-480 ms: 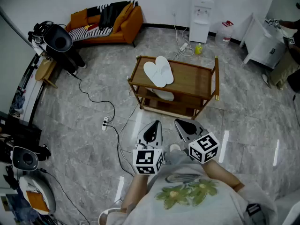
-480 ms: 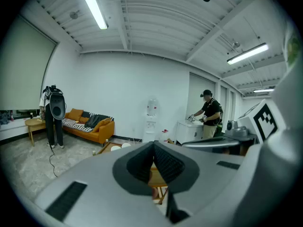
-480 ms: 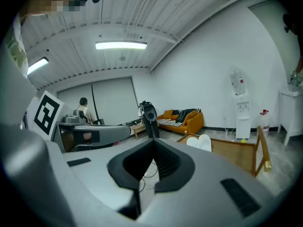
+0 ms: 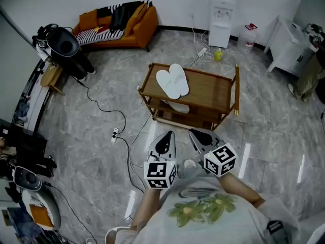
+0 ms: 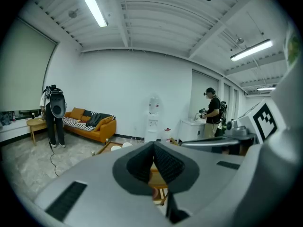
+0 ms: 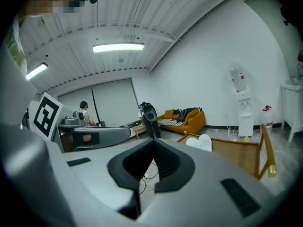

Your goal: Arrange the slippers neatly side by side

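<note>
Clearly, two white slippers (image 4: 172,81) lie touching atop wooden cart (image 4: 213,91).

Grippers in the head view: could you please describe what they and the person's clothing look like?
The left gripper and right gripper are pale grey wedge-shaped shells, dark around the jaws, with black ribbed pads. Each carries a white cube printed with black square markers. The person wears a pale shirt with a green leafy print.
</note>
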`<state>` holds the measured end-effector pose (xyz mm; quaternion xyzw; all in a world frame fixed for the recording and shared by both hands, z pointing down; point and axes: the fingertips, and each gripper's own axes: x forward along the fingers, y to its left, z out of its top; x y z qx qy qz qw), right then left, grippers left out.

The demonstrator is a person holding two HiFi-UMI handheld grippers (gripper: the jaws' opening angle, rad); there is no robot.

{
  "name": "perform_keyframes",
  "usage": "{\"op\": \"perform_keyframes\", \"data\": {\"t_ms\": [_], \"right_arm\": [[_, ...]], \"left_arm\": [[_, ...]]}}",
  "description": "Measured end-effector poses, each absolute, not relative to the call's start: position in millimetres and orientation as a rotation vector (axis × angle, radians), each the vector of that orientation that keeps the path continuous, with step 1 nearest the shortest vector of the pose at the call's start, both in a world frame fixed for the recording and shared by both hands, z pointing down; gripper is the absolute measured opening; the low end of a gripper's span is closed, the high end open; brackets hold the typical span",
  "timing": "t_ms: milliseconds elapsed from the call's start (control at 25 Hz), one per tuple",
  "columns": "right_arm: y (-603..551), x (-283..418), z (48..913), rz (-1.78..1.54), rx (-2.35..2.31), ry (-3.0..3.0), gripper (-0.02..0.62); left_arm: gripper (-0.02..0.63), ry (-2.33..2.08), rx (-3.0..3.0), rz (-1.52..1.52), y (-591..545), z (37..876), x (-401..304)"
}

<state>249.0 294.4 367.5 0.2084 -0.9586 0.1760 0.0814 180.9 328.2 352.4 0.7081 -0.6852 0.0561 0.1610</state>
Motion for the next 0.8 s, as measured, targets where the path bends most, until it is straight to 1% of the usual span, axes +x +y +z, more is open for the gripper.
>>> {"op": "perform_keyframes", "data": {"t_ms": [280,800], "right_arm": [[276.0,251.6,383.7,0.542,0.573,-2.857,0.005],[253.8,229.3,397.9,0.583,0.515,-2.828,0.006]], "left_arm": [[0.015,-1.986,1.968,0.171,320.2,366.0,181.4],[0.015,-2.001,1.86,0.16,305.4,383.9,152.6]]}}
